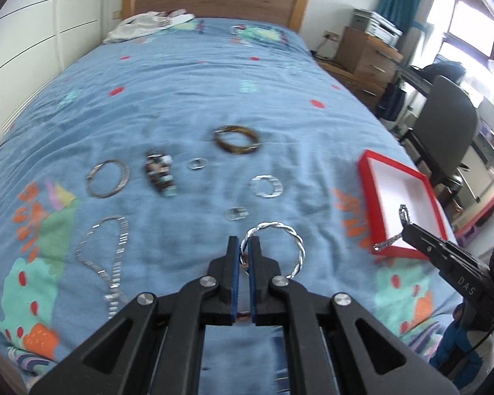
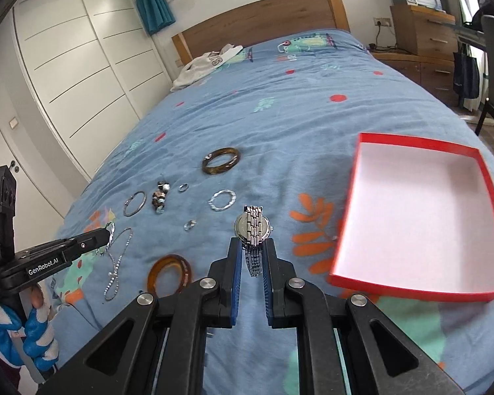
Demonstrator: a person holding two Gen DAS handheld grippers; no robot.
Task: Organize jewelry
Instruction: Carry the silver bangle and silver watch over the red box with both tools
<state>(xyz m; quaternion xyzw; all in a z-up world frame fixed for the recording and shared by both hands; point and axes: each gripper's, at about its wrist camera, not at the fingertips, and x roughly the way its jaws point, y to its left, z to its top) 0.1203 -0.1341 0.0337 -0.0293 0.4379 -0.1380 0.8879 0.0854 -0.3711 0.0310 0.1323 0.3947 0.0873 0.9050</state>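
- Left gripper (image 1: 246, 254), marked "GenRobot.AI" on its side, pinches a twisted silver bangle (image 1: 273, 247) with jaws nearly together, above the blue bedspread (image 1: 181, 98)
- Right gripper (image 2: 251, 256), lettered "DAS", clamps the band of a silver wristwatch (image 2: 253, 230), held upright just left of the red box (image 2: 418, 291)
- Other bracelets, rings and a silver chain (image 1: 107, 260) lie loose on the bedspread

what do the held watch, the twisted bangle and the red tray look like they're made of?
Watch: polished silver-tone metal, probably steel; shiny linked band and case back.
Twisted bangle: bright silver-coloured metal strands twisted like rope; alloy unclear.
Red tray: looks like cardboard; thin matte red walls, white matte inside.
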